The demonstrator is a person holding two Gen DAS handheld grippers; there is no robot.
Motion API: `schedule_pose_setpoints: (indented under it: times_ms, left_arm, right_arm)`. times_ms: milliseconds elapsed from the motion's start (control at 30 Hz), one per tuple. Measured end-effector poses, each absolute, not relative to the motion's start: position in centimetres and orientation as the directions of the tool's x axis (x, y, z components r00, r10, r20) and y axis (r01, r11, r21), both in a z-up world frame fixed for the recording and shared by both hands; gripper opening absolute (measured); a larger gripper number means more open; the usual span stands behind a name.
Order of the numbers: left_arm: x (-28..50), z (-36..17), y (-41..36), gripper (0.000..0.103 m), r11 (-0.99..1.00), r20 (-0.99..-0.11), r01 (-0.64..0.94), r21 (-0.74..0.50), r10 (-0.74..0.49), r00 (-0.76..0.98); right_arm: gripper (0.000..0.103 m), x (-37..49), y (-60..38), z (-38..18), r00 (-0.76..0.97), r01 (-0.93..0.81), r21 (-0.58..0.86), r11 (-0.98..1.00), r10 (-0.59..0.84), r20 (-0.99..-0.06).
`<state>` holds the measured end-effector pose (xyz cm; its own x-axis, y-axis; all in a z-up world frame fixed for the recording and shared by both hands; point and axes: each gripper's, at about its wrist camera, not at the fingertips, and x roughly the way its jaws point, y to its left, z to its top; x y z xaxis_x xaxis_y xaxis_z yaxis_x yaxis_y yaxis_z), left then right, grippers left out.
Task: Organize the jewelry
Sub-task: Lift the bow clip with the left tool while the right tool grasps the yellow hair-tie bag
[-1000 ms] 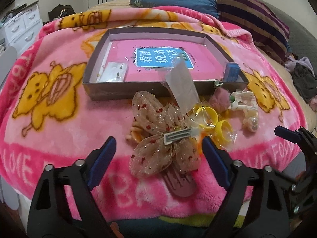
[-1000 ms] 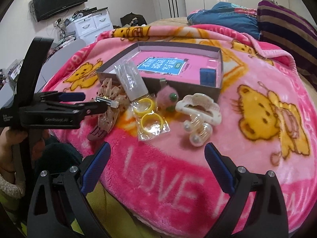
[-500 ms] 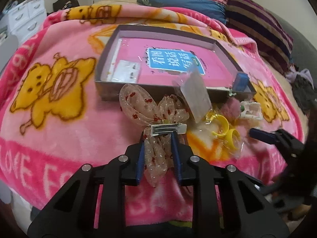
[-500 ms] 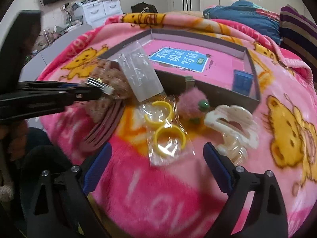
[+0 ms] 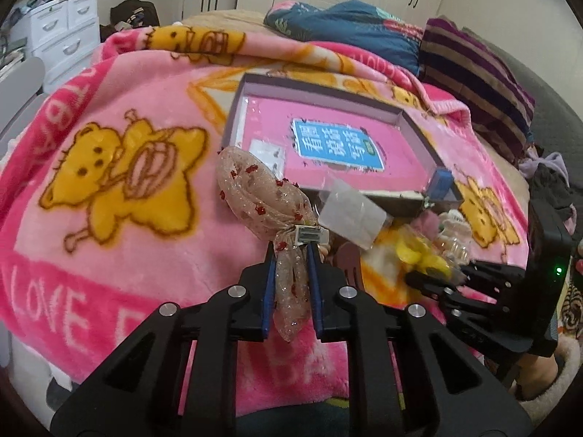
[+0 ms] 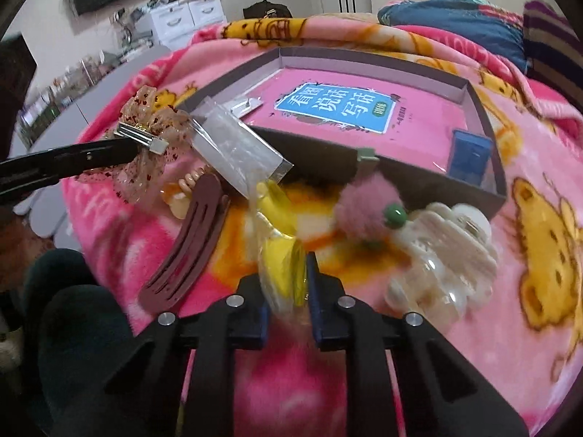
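My left gripper point(image 5: 291, 255) is shut on a beige bow hair clip with red specks point(image 5: 262, 193) and holds it lifted above the blanket; the bow also shows in the right wrist view point(image 6: 153, 145). My right gripper point(image 6: 286, 266) is shut on a clear bag of yellow rings point(image 6: 280, 255), lifted slightly at the near end. A grey tray with a pink floor and blue label point(image 5: 320, 89) lies beyond. A clear packet point(image 6: 237, 145) leans on its front wall.
On the pink bear blanket point(image 5: 127, 182) lie a maroon hair clip point(image 6: 189, 240), a pink pompom point(image 6: 364, 207) and a white pearl claw clip point(image 6: 444, 255). A small blue box point(image 6: 470, 160) and a small packet point(image 5: 267, 153) sit in the tray. Pillows lie behind.
My left gripper closed on the bow and lifted it up and to the left. My right gripper moved in and shut on the bag of yellow rings.
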<state>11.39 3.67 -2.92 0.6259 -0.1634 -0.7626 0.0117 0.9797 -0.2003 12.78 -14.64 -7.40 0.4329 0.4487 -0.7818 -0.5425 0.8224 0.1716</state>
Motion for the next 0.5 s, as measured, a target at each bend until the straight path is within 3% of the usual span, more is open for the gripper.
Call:
schedule_pose_setpoints:
  times_ms: [500]
  left_arm:
    - [11.2, -0.2, 6.3, 0.009, 0.971, -0.712, -0.009, -0.239, -0.169, 0.681]
  right_arm:
    - [0.016, 10.8, -22.4, -2.2, 0.550, -0.440, 0.258, 0.860, 0.485, -0.679]
